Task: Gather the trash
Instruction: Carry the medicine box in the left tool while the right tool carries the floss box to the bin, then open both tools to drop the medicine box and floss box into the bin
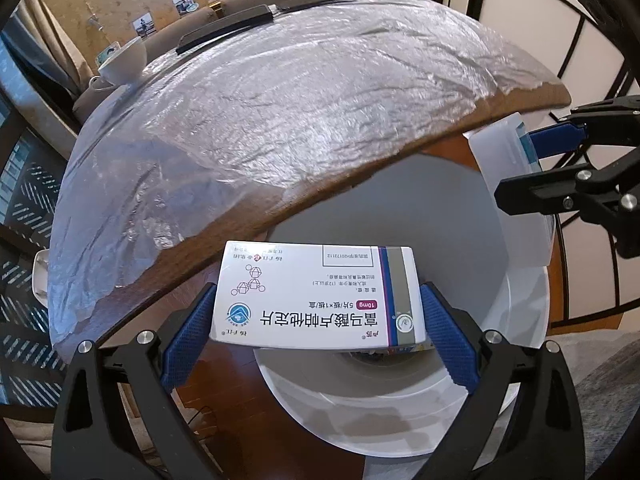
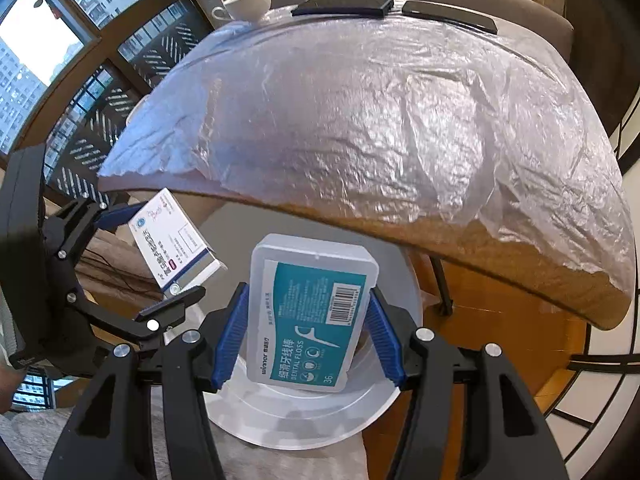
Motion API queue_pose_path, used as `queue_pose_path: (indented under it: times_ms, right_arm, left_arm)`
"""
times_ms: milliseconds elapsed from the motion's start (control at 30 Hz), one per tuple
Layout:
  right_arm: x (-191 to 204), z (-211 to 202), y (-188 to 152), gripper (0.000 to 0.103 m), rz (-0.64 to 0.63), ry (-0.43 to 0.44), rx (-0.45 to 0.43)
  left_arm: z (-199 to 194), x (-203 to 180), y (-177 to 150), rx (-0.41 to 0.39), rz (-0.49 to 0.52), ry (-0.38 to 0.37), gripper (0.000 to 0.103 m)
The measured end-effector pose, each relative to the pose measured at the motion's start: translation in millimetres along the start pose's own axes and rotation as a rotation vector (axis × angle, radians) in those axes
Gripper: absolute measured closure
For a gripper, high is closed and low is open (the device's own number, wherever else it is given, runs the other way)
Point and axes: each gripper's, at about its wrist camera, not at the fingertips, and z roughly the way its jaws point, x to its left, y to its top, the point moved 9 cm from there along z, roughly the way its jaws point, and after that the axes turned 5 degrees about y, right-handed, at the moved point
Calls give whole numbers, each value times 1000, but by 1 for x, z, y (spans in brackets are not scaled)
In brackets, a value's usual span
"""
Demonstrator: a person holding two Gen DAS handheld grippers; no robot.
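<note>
Wrinkled clear plastic sheeting [image 1: 280, 128] is covering most of the wooden table [image 1: 552, 94], and beyond its near edge a white round bin [image 1: 516, 320] is standing on the floor below.

I am holding both grippers over that bin. My left gripper [image 1: 318, 320] is pinching a white medicine box [image 1: 316, 296] across its short sides, the blue pads pressing on both ends, printed face towards the camera. My right gripper [image 2: 306, 332] is clamping a clear dental floss box [image 2: 310, 312] with a teal label in the same way.

Each view is giving me something the other lacks. From the left wrist, the floss box [image 1: 508, 184] is showing only its plain frosted back at the right border, with the right gripper [image 1: 532, 164] side-on. From the right wrist, the medicine box [image 2: 174, 240] is hanging tilted in the left gripper [image 2: 160, 256], off the table's near edge, and part of a hand is just showing at the left border.

At the table's far edge I am seeing a white cup [image 2: 248, 0], a dark flat device [image 2: 344, 6] and a second dark device [image 2: 450, 16]. The right wrist alone is showing windows with apartment blocks outside; the left wrist alone is showing photos on the far wall [image 1: 120, 4].
</note>
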Motion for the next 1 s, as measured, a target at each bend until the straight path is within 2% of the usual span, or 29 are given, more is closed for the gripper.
queue_pose_path:
  times_ms: [600, 667, 733, 1000]
  right_arm:
    - [-8, 56, -28, 49, -6, -43, 94]
    - [-10, 60, -30, 46, 12, -38, 102]
    - [-9, 61, -30, 35, 26, -34, 102]
    - [-12, 43, -24, 28, 57, -25, 63]
  left_arm:
    - [39, -11, -20, 62, 3, -16, 5]
    - [44, -13, -23, 76, -3, -48, 5]
    - [48, -18, -28, 104, -12, -100, 5]
    - [45, -11, -32, 123, -46, -123, 1]
